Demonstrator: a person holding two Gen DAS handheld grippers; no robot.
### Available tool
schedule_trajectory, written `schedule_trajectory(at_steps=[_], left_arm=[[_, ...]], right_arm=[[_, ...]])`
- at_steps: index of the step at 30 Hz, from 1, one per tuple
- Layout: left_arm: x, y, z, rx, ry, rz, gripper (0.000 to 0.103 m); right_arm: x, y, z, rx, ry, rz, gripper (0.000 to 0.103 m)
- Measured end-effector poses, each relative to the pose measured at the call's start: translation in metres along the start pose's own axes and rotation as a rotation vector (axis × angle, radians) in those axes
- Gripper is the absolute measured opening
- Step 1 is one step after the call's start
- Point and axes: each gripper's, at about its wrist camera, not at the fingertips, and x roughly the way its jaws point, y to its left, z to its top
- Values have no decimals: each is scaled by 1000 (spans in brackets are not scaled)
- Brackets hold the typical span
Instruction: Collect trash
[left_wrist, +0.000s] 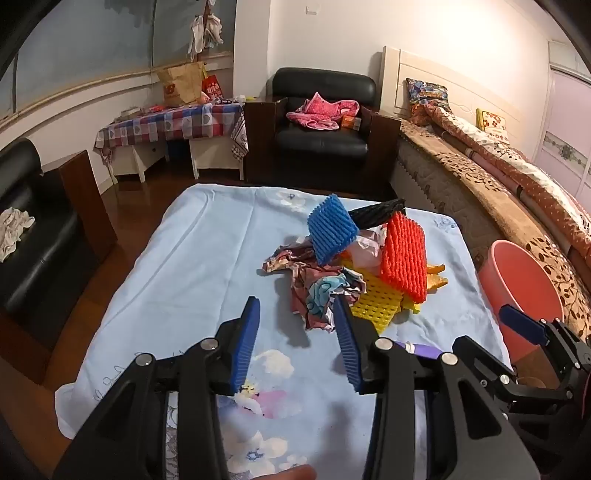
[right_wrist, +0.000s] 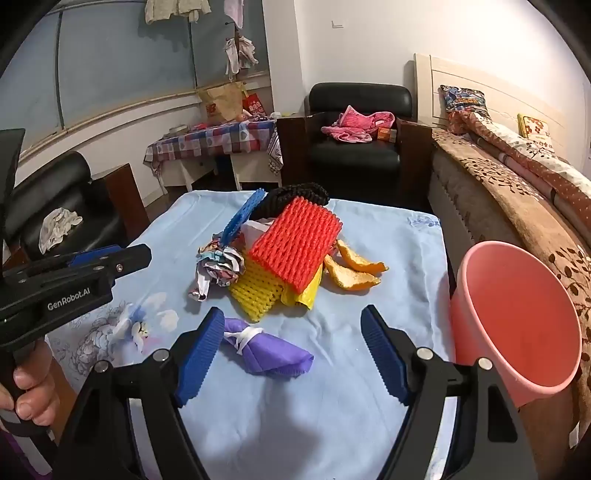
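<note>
On the blue floral sheet (right_wrist: 369, 258) covering the table sits a messy heap of trash, roughly mid-table. Off the table's right edge, just beside it, there's a pink plastic bucket (right_wrist: 517, 317), round, smooth-walled, and nothing shows inside it from the right wrist view.

The pile itself is mostly foam fruit netting: a red foam net sleeve (right_wrist: 295, 245) with a bumpy ribbed weave leans on top, a yellow foam net (right_wrist: 255, 291) lies flat under it, a blue foam net (left_wrist: 332, 229) stands tilted on edge at the back, and a black foam net (right_wrist: 291, 197) curls behind them. Crumpled printed paper (right_wrist: 219, 264) is balled up on the left side of the heap, touching the yellow net. Two curved orange peels (right_wrist: 351, 269) lie right of the red sleeve. Nearer the camera, apart from the heap, is a purple cloth-like bundle (right_wrist: 267, 350) tied with a white strip.

Left gripper (left_wrist: 297, 314) hovers over the sheet with its ribbed blue pads spread apart, right pad tip near the crumpled paper, gripping nothing. Right gripper (right_wrist: 293, 325) is also spread wide, with the purple bundle lying between its pads, nearest the left one, not clamped.
</note>
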Motion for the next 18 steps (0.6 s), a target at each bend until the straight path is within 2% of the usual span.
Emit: schedule_trajectory(at_steps=[18], left_arm=[[-4, -3, 1, 6, 2, 2, 42]], right_arm=[[1, -5, -1, 25, -14, -16, 76]])
